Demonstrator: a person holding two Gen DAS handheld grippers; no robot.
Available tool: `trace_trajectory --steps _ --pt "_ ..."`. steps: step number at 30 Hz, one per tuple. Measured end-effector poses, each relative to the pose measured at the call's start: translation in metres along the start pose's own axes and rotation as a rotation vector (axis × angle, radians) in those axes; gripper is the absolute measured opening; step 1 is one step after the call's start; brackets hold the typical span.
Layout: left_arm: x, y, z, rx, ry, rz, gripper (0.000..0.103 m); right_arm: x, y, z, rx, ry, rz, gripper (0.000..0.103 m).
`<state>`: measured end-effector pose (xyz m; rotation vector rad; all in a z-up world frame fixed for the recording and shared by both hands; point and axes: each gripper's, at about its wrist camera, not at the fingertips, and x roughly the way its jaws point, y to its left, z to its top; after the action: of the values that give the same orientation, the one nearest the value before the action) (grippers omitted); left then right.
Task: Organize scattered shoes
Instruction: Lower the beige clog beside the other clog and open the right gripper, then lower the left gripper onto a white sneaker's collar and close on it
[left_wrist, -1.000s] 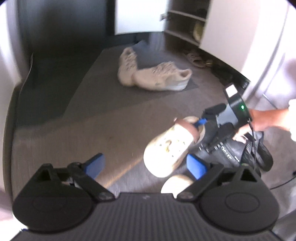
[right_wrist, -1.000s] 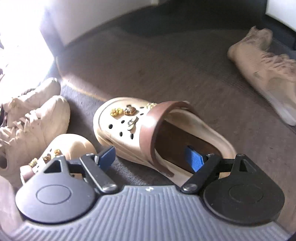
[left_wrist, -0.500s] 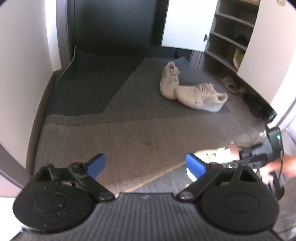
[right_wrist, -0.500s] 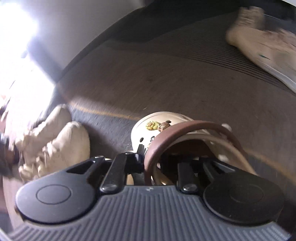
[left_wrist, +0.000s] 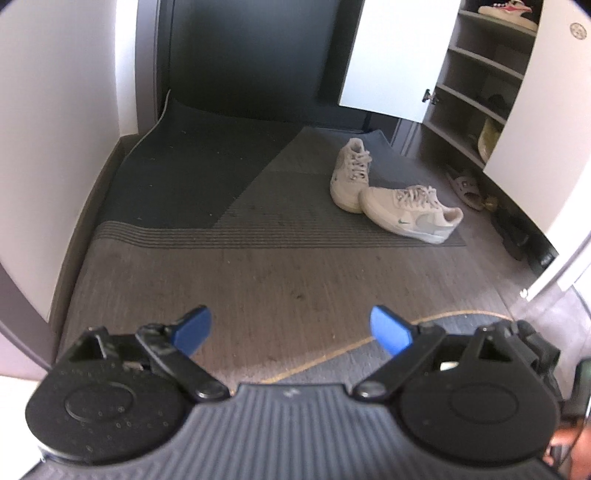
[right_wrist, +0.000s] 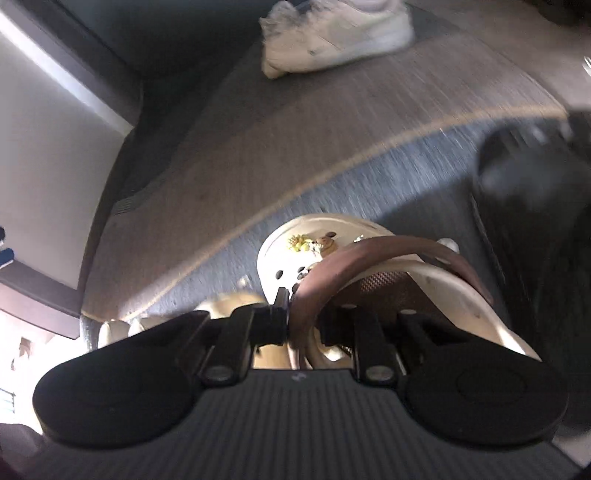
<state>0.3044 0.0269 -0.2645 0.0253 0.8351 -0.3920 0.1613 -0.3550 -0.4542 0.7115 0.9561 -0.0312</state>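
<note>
Jaws of the right gripper (right_wrist: 303, 325) are clamped on the cream clog (right_wrist: 332, 254) (brown strap uppermost), held above the mat (left_wrist: 258, 273); left gripper (left_wrist: 291, 326) jaws are held apart, empty.

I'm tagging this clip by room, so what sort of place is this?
Most likely a home entryway: an open shoe cabinet with shelves, a floor mat, and white sneakers lying loose on it.
</note>
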Motion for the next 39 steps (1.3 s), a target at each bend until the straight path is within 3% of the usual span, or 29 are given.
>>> trace_trajectory --steps 4,8,10,13,16,19,20,23,26,28,31,34,37,39 --pt "0.007 -0.007 -0.005 0.008 0.040 -0.020 0.095 0.009 -0.002 -0.019 0.086 0.061 0.019 0.022" --pt "0.015 -0.017 -0.007 0.021 0.070 -0.058 0.095 0.009 0.007 -0.023 0.085 0.116 0.019 0.023" --pt "0.016 -0.023 -0.008 0.038 0.070 -0.069 0.095 0.008 0.000 -0.024 0.180 0.155 0.042 0.023" --pt "0.017 -0.030 -0.012 0.067 0.074 -0.083 0.095 0.008 0.005 -0.029 0.124 0.172 0.024 0.025" --pt "0.019 -0.034 -0.016 0.086 0.083 -0.094 0.096 0.002 0.007 -0.032 0.080 0.213 0.017 0.039" --pt "0.033 -0.037 -0.024 0.075 0.173 -0.117 0.097 -0.018 0.003 -0.032 0.089 0.219 0.038 0.076" --pt "0.040 -0.038 -0.027 0.068 0.212 -0.127 0.097 -0.026 0.003 -0.031 0.092 0.213 0.048 0.088" --pt "0.058 -0.042 -0.032 0.077 0.296 -0.132 0.096 -0.050 0.006 -0.030 0.102 0.193 0.080 0.085" --pt "0.076 -0.048 -0.032 0.163 0.304 -0.140 0.097 -0.085 0.018 -0.018 0.006 0.074 0.087 0.085" --pt "0.101 -0.059 -0.025 0.233 0.343 -0.089 0.097 -0.095 0.023 -0.007 -0.006 -0.005 0.080 0.086" --pt "0.141 -0.076 0.004 0.256 0.357 -0.071 0.096 -0.094 0.027 0.015 0.013 -0.133 0.096 0.086" --pt "0.191 -0.097 0.050 0.204 0.371 -0.025 0.096 -0.080 0.028 0.039 0.058 -0.236 0.046 0.086" --pt "0.250 -0.119 0.106 0.081 0.364 -0.004 0.096 -0.051 0.023 0.075 0.132 -0.249 -0.019 0.086" --pt "0.280 -0.147 0.129 0.079 0.323 0.009 0.096 -0.033 0.020 0.111 0.175 -0.259 -0.031 0.086"
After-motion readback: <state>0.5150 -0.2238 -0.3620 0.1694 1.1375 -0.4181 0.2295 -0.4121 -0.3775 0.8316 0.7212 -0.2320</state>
